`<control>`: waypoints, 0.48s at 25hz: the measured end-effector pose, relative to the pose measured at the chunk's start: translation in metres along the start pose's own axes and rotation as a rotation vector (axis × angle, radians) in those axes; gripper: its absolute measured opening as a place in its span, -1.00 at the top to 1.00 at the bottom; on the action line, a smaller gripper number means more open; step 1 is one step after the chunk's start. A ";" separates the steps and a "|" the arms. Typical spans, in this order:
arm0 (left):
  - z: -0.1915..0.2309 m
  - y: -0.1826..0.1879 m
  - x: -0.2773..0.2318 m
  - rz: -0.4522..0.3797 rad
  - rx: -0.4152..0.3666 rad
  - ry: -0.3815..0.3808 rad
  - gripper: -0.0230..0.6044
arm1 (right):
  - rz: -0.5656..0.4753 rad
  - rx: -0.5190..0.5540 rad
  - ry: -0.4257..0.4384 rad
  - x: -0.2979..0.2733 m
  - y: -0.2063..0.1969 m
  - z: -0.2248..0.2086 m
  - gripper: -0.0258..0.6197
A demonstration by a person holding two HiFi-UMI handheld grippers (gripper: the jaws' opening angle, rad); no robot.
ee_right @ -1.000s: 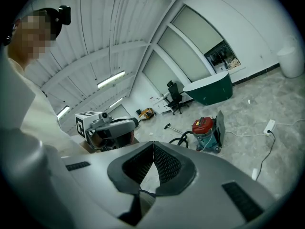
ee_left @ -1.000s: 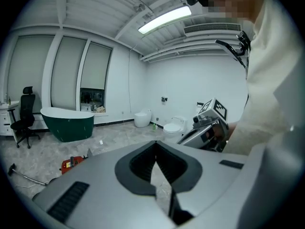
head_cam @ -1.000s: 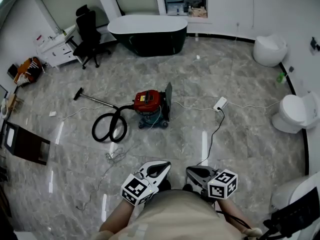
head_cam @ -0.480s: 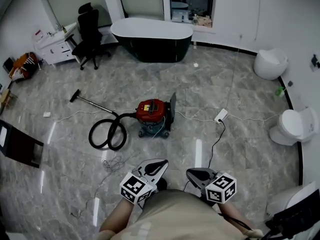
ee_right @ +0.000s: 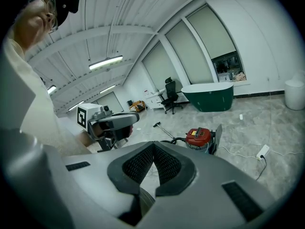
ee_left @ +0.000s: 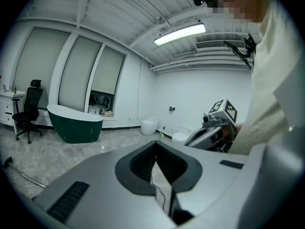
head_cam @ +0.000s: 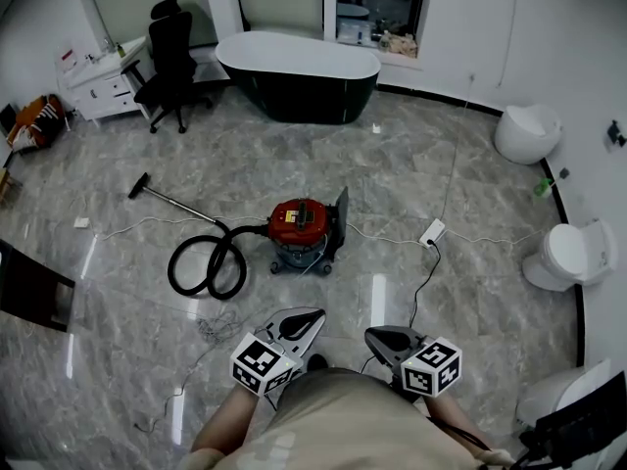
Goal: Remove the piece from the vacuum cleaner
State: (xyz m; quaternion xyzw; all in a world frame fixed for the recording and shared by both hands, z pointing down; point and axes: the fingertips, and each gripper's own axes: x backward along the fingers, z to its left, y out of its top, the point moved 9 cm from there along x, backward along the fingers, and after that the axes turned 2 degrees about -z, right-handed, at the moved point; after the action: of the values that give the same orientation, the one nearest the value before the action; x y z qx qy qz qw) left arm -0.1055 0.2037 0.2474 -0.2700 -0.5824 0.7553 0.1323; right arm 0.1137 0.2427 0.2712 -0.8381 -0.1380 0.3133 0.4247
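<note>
Two empty claws at six o'clock, left claw (head_cam: 312, 316) and right claw (head_cam: 375, 336) both closed tight. Parked mid-room on grey marble floor (head_cam: 441, 164): red vacuum cleaner (head_cam: 302, 223), hose (head_cam: 201, 267) coiled at its nine o'clock. Dark bathtub (head_cam: 299, 71) at twelve.

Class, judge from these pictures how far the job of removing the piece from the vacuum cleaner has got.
Done: nothing visible; the red vacuum cleaner stands on the floor, apparently whole, its hose joined. In hand: the left gripper and right gripper are shut and empty, held near the person's body, well short of the cleaner. Left: reach it, grip the piece and pull it off.
</note>
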 end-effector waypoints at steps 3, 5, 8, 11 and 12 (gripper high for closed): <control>0.015 -0.006 0.012 -0.008 0.011 0.008 0.92 | 0.016 0.009 -0.004 -0.018 0.003 0.005 0.92; 0.026 -0.010 0.023 -0.016 0.024 0.016 0.92 | 0.031 0.020 -0.007 -0.028 0.006 0.012 0.92; 0.040 -0.015 0.034 -0.029 0.035 0.028 0.92 | 0.046 0.038 -0.016 -0.041 0.009 0.019 0.92; 0.047 -0.018 0.042 -0.045 0.036 0.038 0.92 | 0.051 0.043 -0.024 -0.051 0.011 0.023 0.92; 0.048 -0.018 0.045 -0.052 0.041 0.043 0.92 | 0.052 0.042 -0.023 -0.053 0.013 0.024 0.92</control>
State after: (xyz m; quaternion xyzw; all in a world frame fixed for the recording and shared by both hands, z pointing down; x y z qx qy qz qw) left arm -0.1712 0.1935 0.2613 -0.2680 -0.5707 0.7574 0.1699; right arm 0.0568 0.2235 0.2721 -0.8286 -0.1145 0.3368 0.4323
